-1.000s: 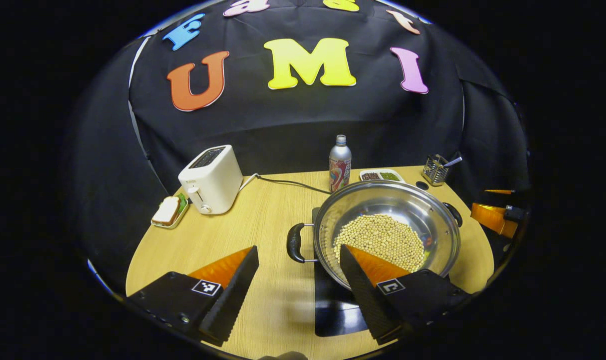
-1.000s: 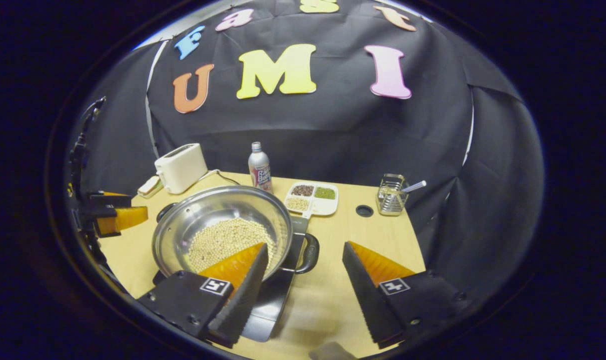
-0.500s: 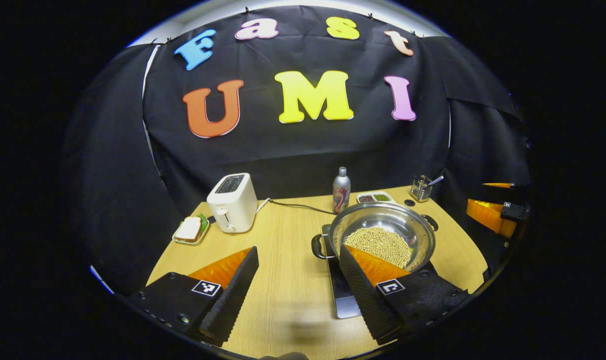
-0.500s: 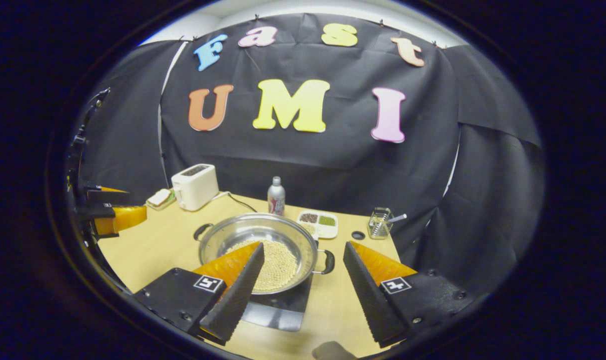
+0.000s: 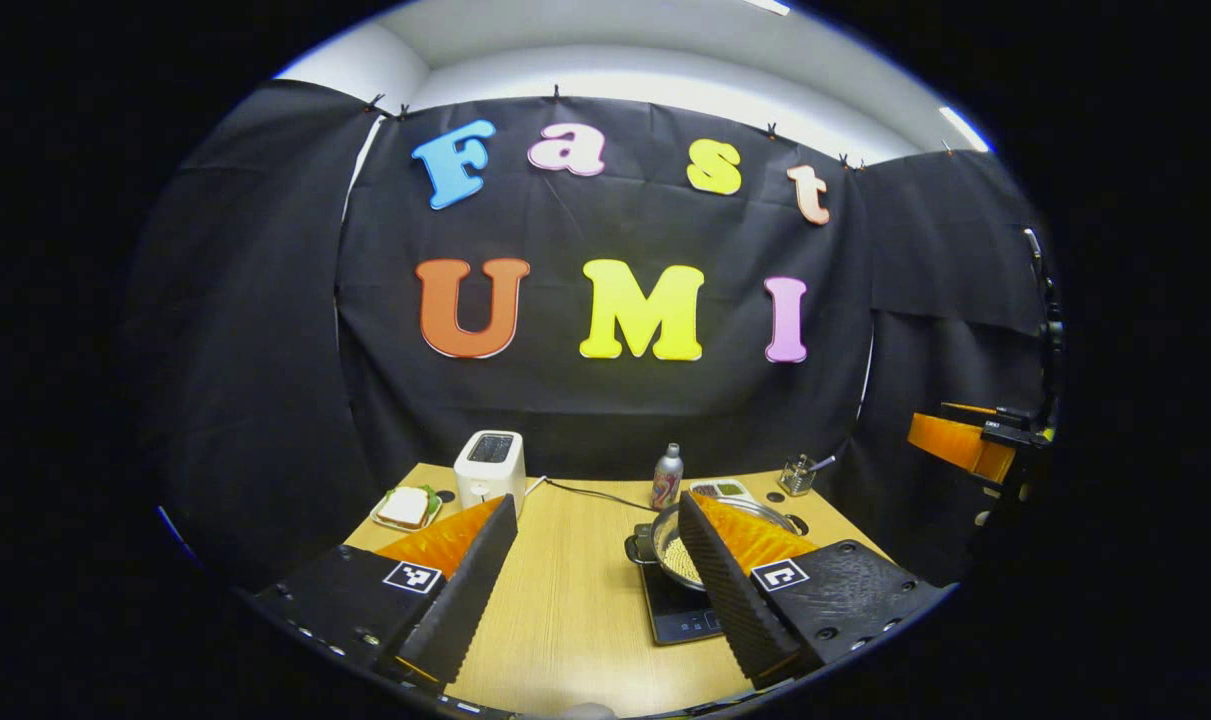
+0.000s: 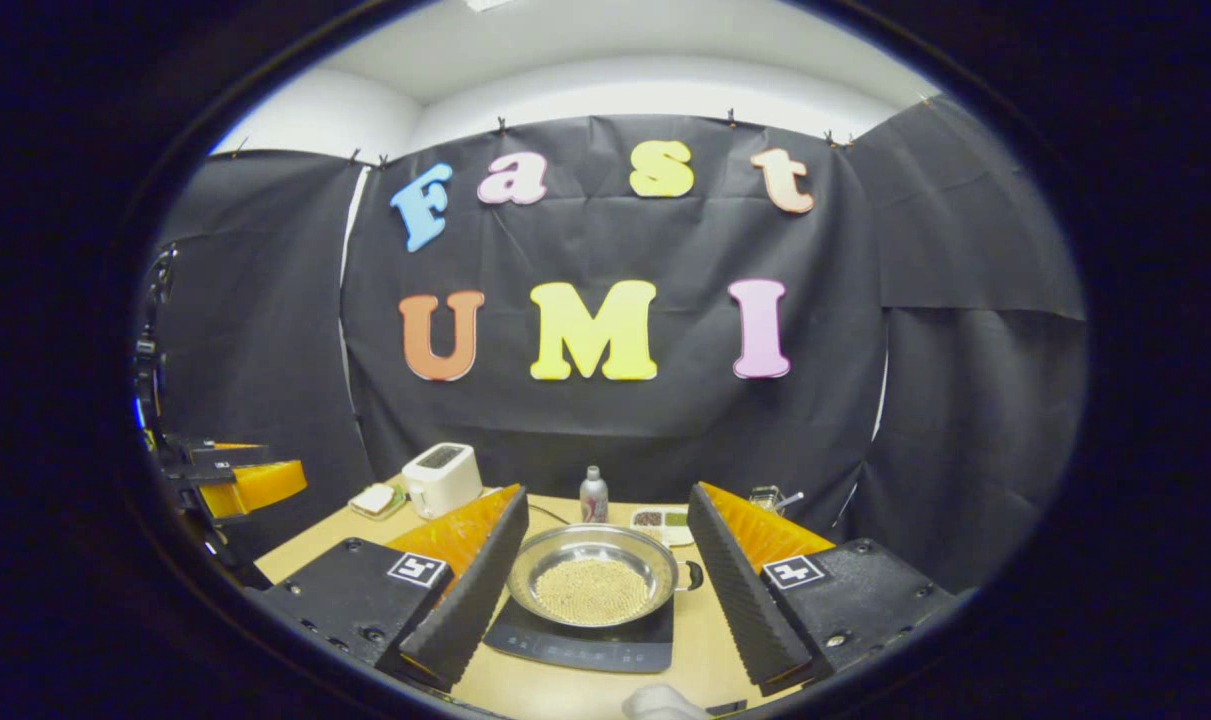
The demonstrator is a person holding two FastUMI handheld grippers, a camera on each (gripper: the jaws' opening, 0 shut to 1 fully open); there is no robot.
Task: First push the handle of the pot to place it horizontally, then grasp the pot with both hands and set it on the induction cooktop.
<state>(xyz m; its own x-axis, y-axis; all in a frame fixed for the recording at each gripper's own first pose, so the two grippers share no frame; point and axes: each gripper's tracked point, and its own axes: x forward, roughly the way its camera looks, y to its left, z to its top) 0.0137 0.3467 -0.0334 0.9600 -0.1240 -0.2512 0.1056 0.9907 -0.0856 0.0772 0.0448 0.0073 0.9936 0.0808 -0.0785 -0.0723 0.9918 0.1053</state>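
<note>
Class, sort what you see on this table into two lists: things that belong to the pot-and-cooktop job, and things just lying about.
Belongs to the job:
pot holding beans, standing on the cooktop
induction cooktop
left tool, open
right tool, open

Just lying about:
toaster
sandwich plate
bottle
divided dish
wire holder

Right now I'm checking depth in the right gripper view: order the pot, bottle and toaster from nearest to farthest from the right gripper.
1. Pot, on the cooktop, just ahead of the right gripper.
2. Bottle, behind the pot.
3. Toaster, back left.
</note>
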